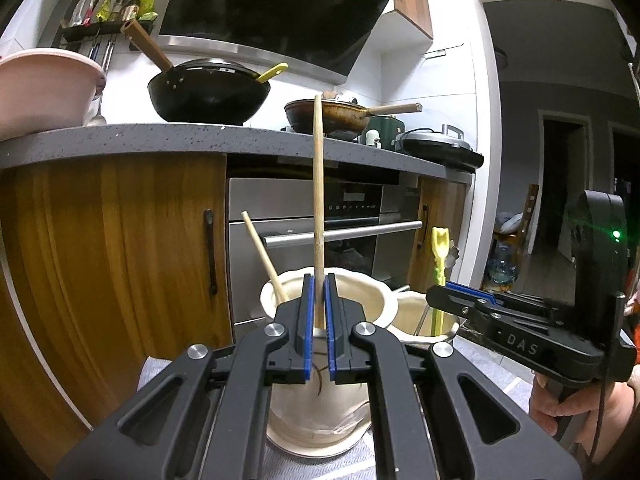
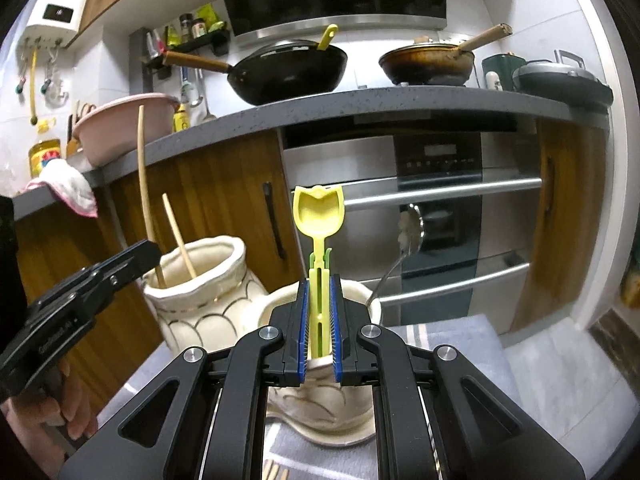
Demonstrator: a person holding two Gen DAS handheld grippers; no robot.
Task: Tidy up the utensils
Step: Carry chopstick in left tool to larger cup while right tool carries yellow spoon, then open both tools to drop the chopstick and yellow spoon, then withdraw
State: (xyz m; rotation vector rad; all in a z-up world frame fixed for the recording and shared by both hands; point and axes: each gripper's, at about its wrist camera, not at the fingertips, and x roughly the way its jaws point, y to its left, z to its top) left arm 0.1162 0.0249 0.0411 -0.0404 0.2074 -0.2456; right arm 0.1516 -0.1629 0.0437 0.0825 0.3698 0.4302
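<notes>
My left gripper [image 1: 319, 280] is shut on a long wooden stick [image 1: 318, 184], held upright with its lower end inside a cream ceramic vase [image 1: 368, 300]. A second wooden stick [image 1: 262, 254] leans in that vase. My right gripper [image 2: 320, 284] is shut on the stem of a yellow plastic spoon [image 2: 318, 212], bowl up, over a second cream vase [image 2: 360, 292] that also holds a metal spoon [image 2: 408, 236]. In the right wrist view the left gripper [image 2: 150, 256] reaches in at the first vase [image 2: 212, 280]. The right gripper [image 1: 434, 294] shows at the right of the left wrist view.
Both vases stand on a grey striped cloth [image 2: 460, 340] before wooden cabinets [image 1: 112, 240] and a steel oven [image 2: 440, 200]. The grey counter [image 1: 160, 136] above carries a black wok [image 1: 208, 92], a brown pan [image 1: 328, 116], a pink basin [image 1: 44, 84] and a kettle.
</notes>
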